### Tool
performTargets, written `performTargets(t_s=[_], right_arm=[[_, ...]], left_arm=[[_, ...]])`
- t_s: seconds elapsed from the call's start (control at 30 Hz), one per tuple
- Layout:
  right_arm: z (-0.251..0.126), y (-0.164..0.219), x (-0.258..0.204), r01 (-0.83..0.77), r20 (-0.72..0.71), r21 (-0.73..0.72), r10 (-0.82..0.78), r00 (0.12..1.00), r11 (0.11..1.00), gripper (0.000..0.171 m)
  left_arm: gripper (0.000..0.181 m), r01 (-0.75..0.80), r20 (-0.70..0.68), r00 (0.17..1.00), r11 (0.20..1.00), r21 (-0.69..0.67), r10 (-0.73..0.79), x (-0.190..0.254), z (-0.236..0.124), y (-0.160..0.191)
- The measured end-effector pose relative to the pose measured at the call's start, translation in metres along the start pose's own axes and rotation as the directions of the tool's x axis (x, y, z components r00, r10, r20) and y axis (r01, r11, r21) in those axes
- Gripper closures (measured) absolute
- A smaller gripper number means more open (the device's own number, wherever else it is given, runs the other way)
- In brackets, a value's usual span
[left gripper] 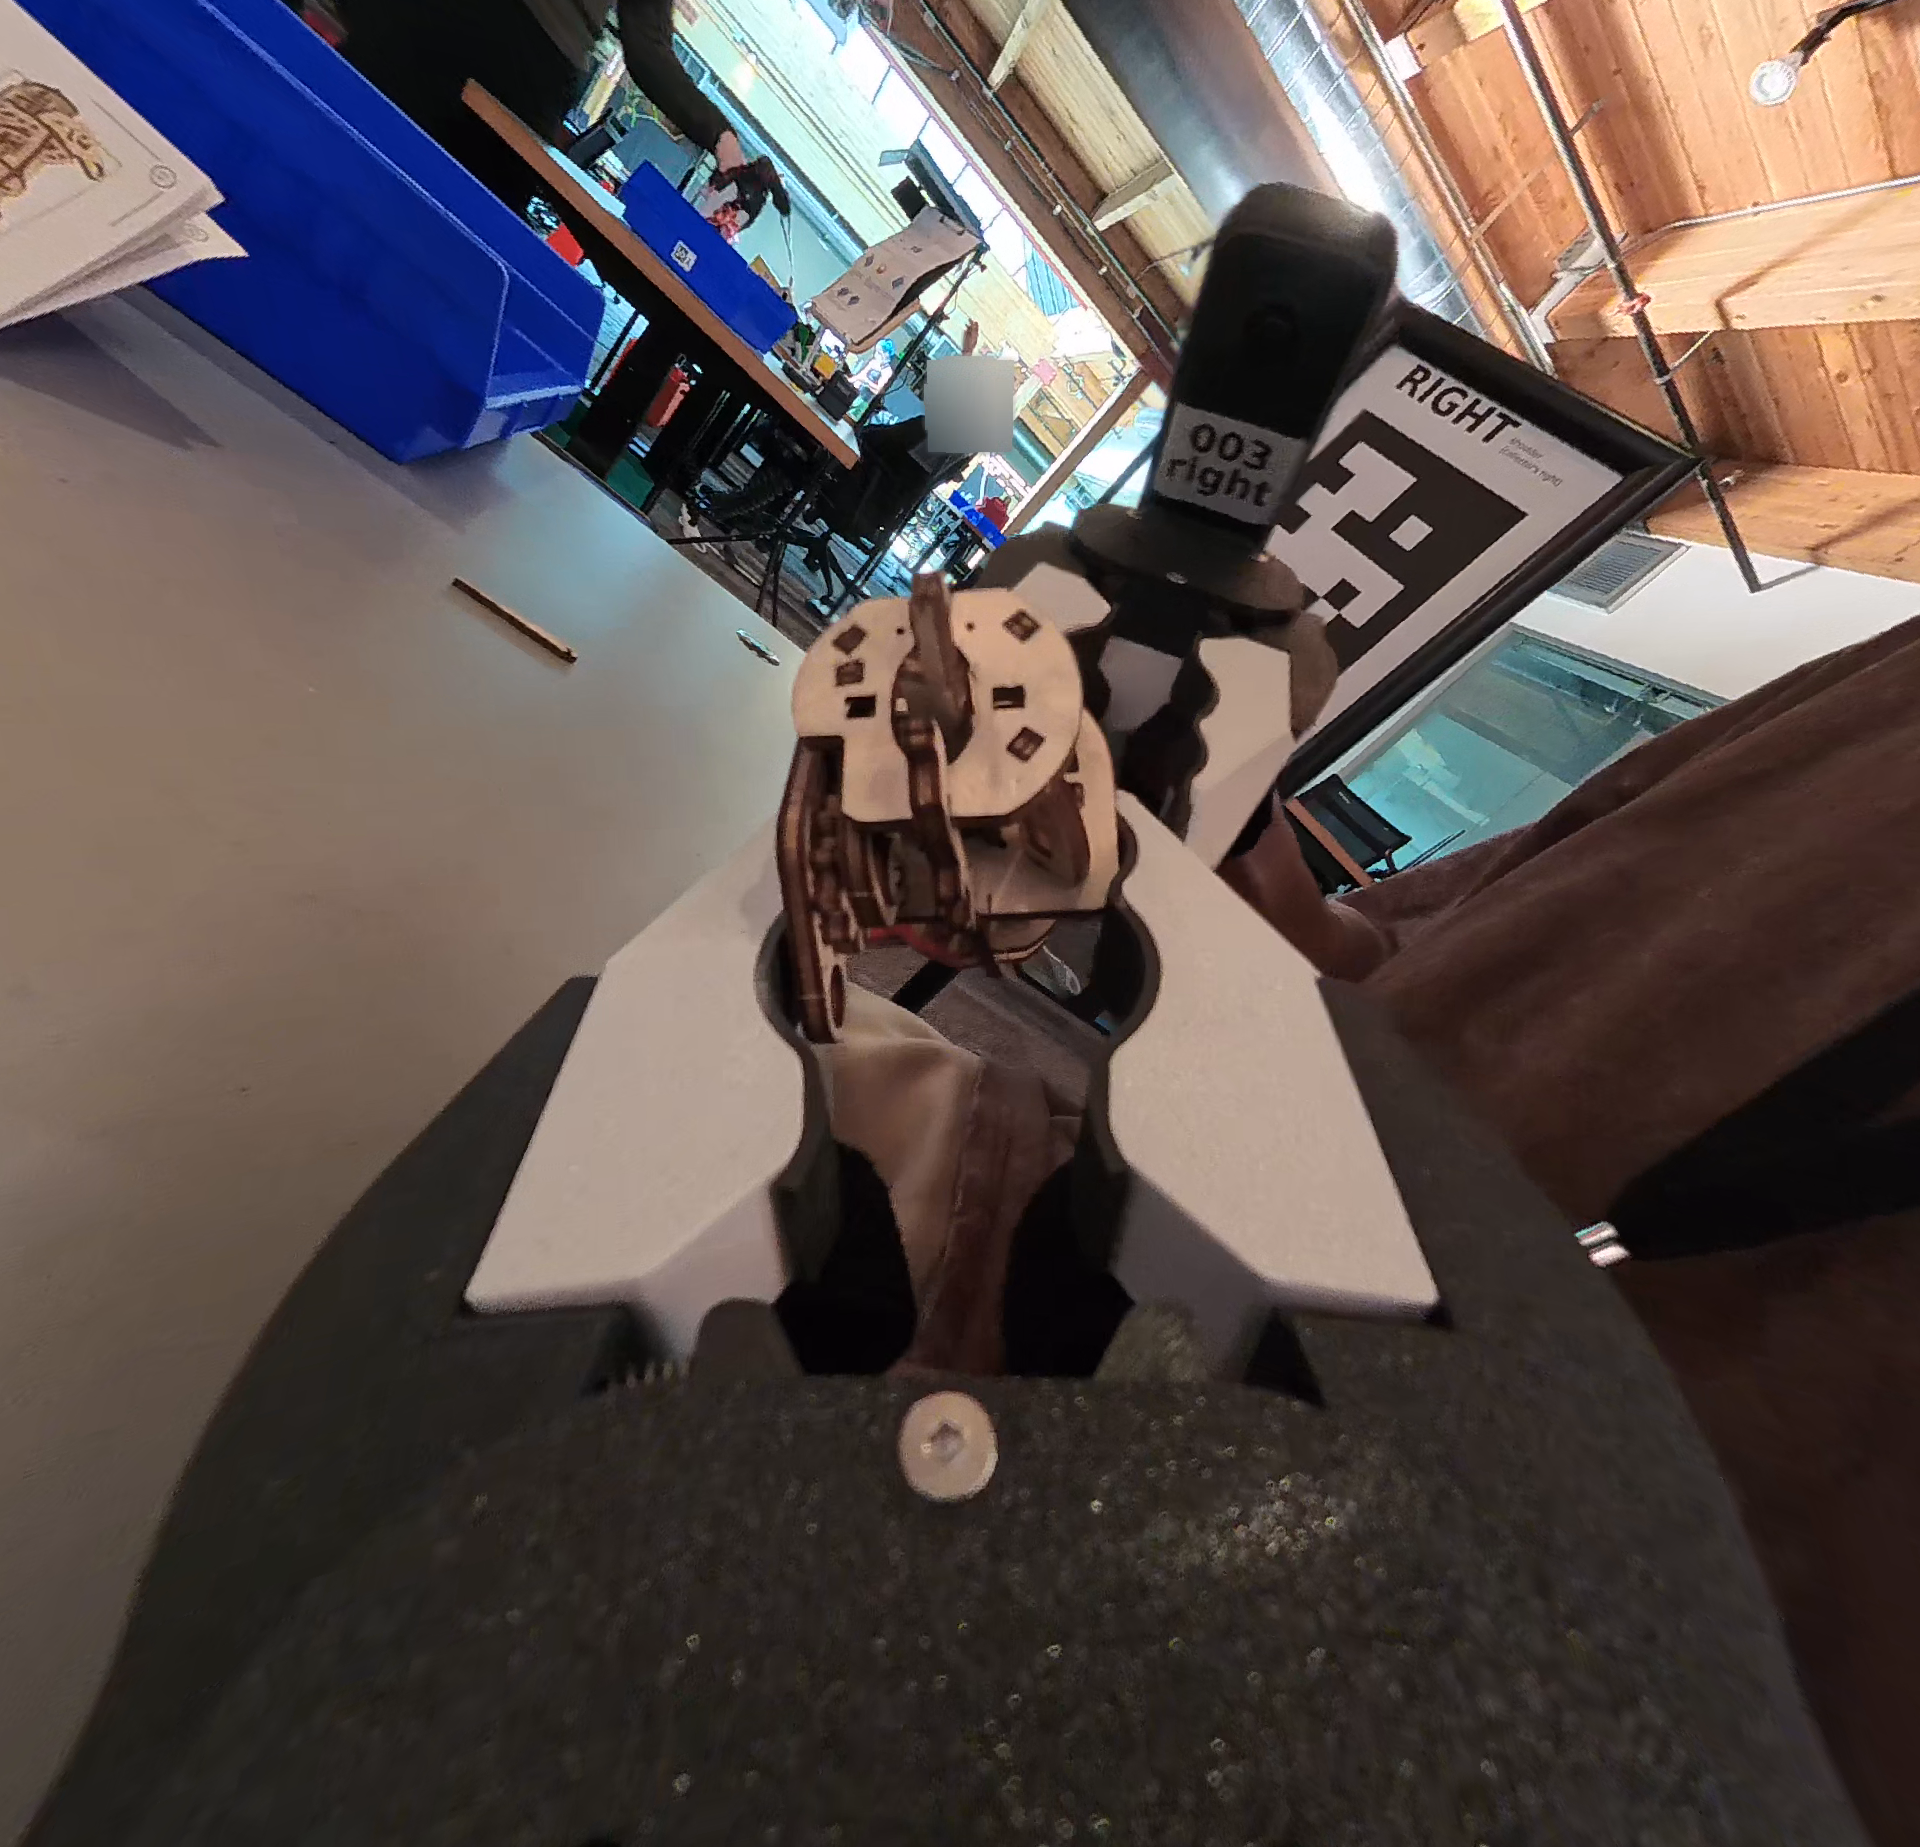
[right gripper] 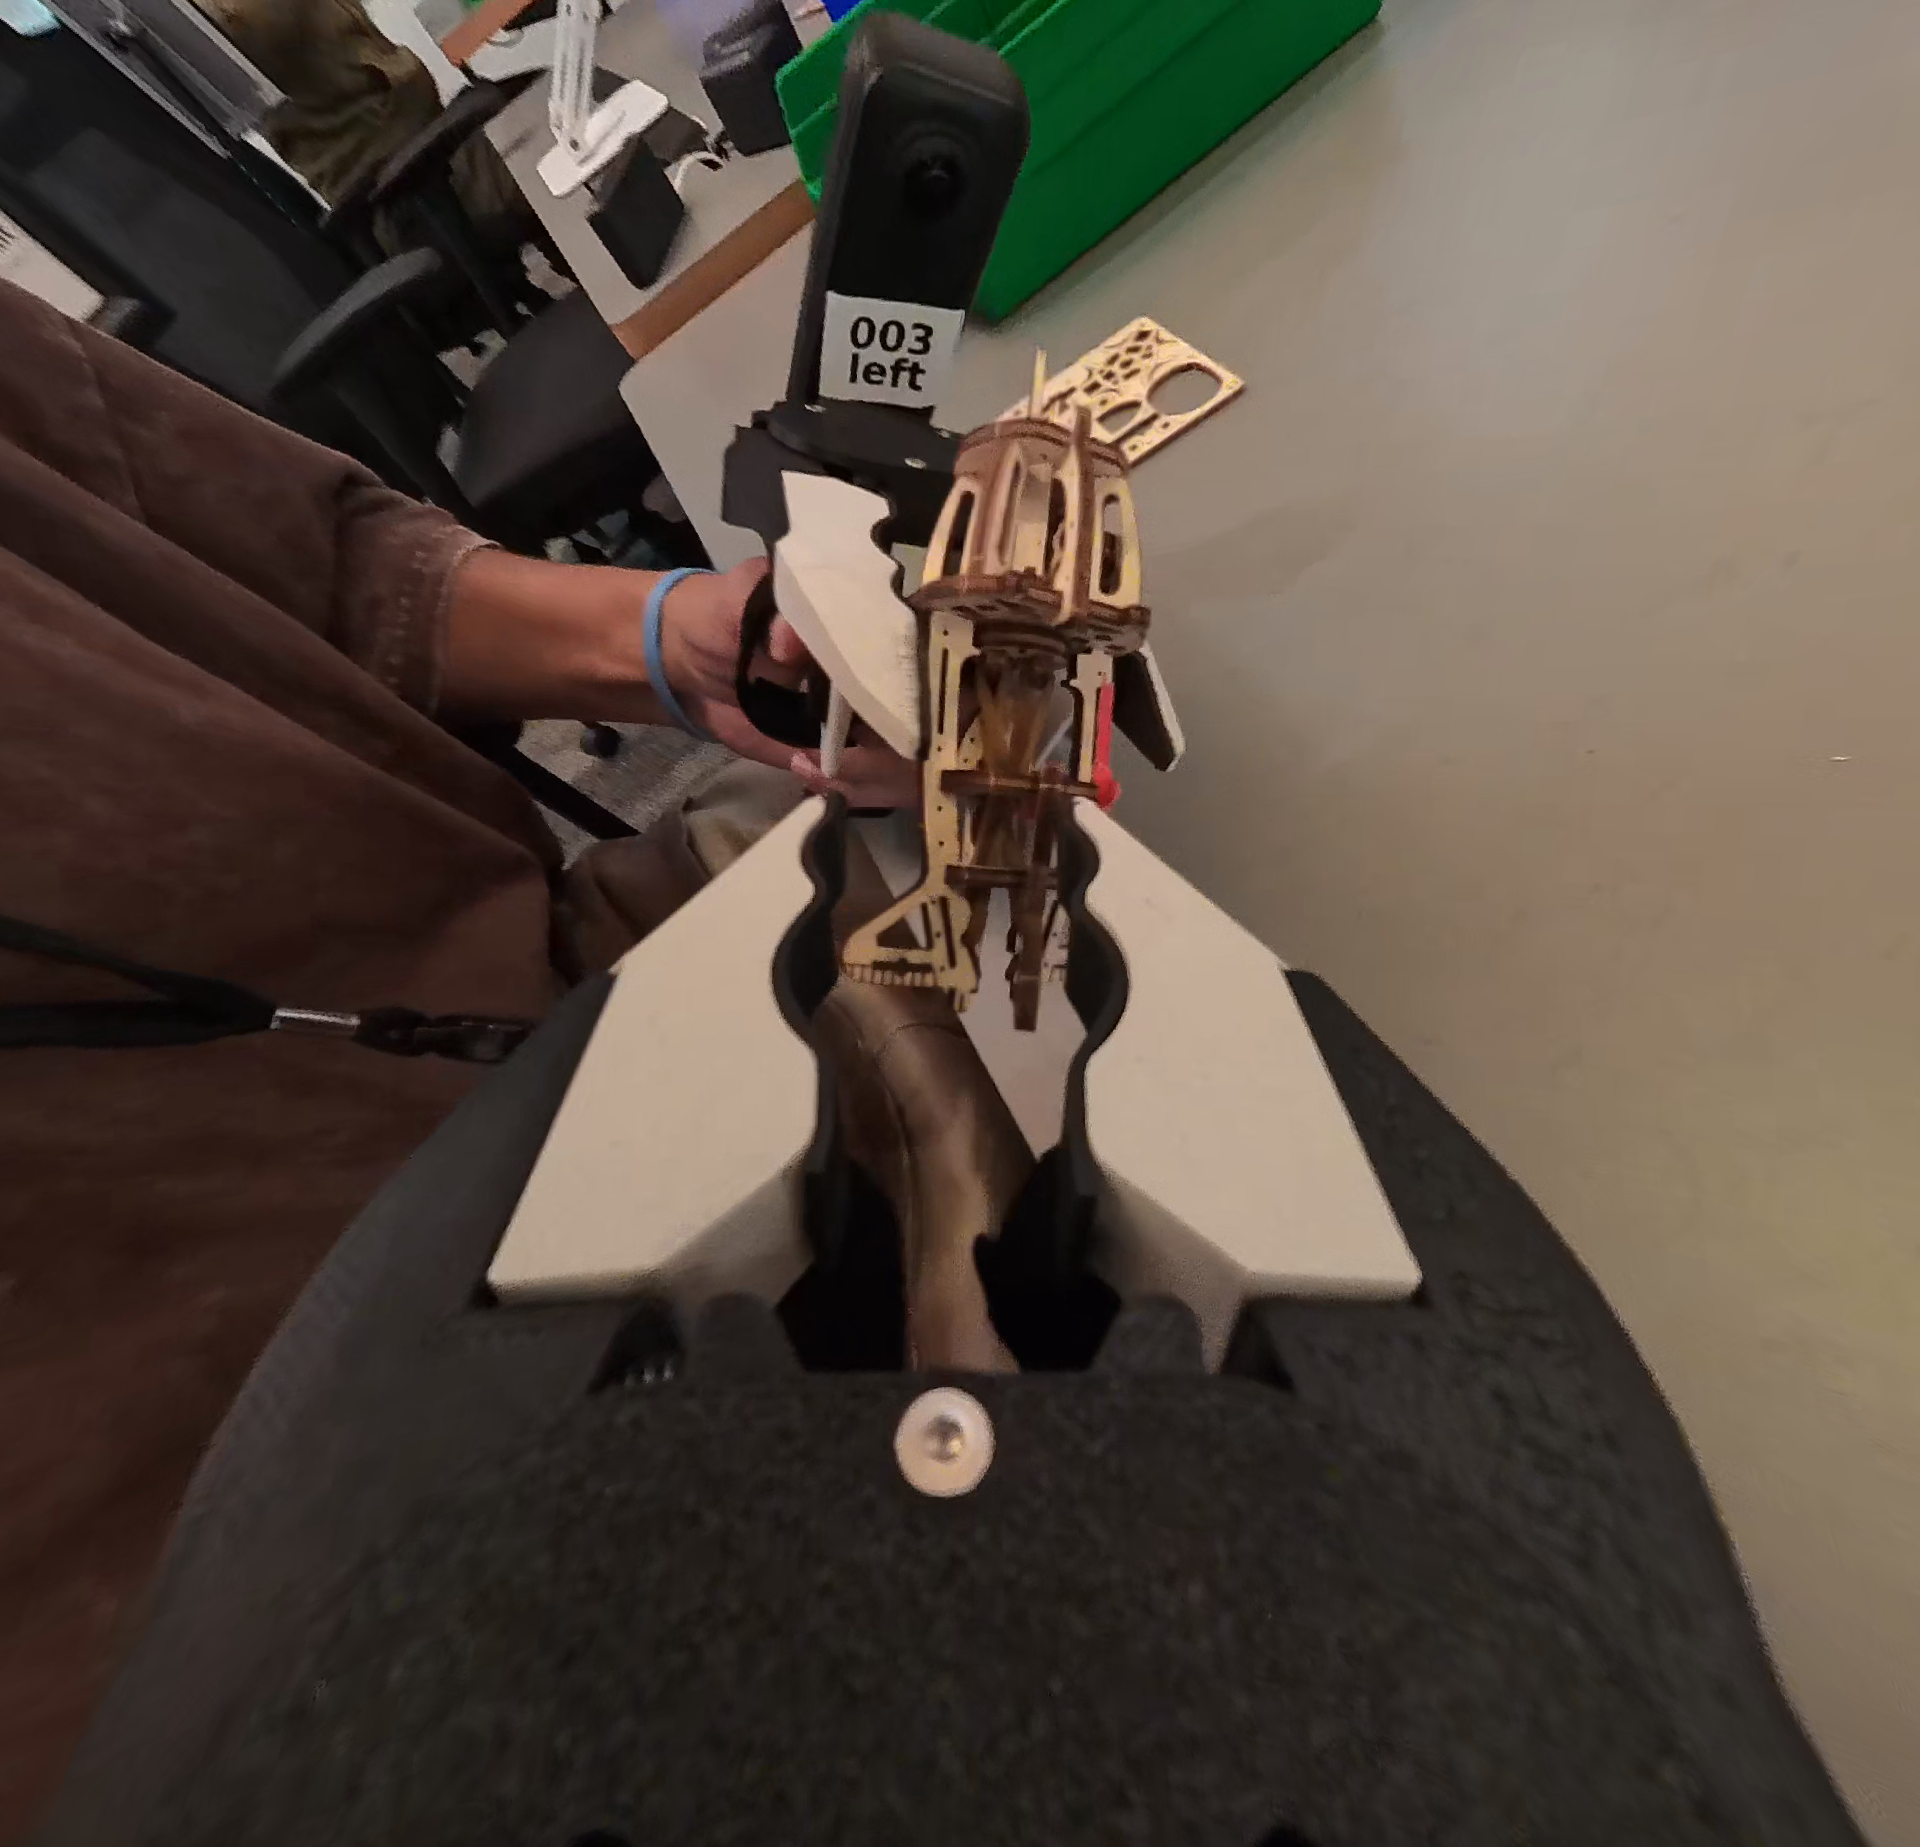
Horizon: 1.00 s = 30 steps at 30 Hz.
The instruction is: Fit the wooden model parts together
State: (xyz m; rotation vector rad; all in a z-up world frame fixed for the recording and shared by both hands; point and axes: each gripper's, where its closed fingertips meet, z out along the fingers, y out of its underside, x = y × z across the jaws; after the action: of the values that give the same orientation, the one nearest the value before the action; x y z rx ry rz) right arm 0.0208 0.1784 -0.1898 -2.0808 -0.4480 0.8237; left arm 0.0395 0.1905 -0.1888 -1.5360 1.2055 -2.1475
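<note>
A wooden model (right gripper: 1029,571), an open frame with a domed cage at one end, is held in the air between both grippers. My left gripper (left gripper: 935,862) is shut on its middle. The round slotted end disc (left gripper: 935,727) faces that camera. In the right wrist view the left gripper (right gripper: 1029,748) clamps the frame from the far side, held by a hand (right gripper: 717,654). My right gripper (right gripper: 961,821) is closed on the model's flared foot end (right gripper: 914,935). Its white fingers (left gripper: 1242,727) show behind the model in the left wrist view.
A punched wooden parts sheet (right gripper: 1143,384) lies on the grey table (right gripper: 1558,654) in front of a green bin (right gripper: 1143,83). A blue bin (left gripper: 312,187), paper sheets (left gripper: 83,187) and a thin wooden stick (left gripper: 514,620) lie on the table. A brown sleeve (left gripper: 1662,966) is close by.
</note>
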Motion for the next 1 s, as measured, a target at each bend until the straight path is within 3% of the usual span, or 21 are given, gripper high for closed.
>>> performTargets(t_s=[0.47, 0.67, 1.0], right_arm=[[0.015, 0.019, 0.028, 0.163, -0.358, -0.196, -0.226, 0.906, 0.967, 0.126], [0.012, 0.013, 0.038, 0.213, -0.48, -0.195, -0.282, 0.831, 0.958, 0.14], [0.005, -0.002, 0.025, 0.378, -0.563, -0.185, -0.413, 0.716, 0.907, 0.14]], left_arm=[[0.133, 0.024, 0.204, 0.979, 1.0, -0.008, -0.022, -0.027, 0.001, 0.006], [0.133, 0.034, 0.276, 0.96, 0.999, 0.04, -0.044, -0.026, 0.002, 0.0], [0.133, -0.078, 0.301, 0.952, 0.996, 0.045, 0.061, -0.007, 0.0, -0.01]])
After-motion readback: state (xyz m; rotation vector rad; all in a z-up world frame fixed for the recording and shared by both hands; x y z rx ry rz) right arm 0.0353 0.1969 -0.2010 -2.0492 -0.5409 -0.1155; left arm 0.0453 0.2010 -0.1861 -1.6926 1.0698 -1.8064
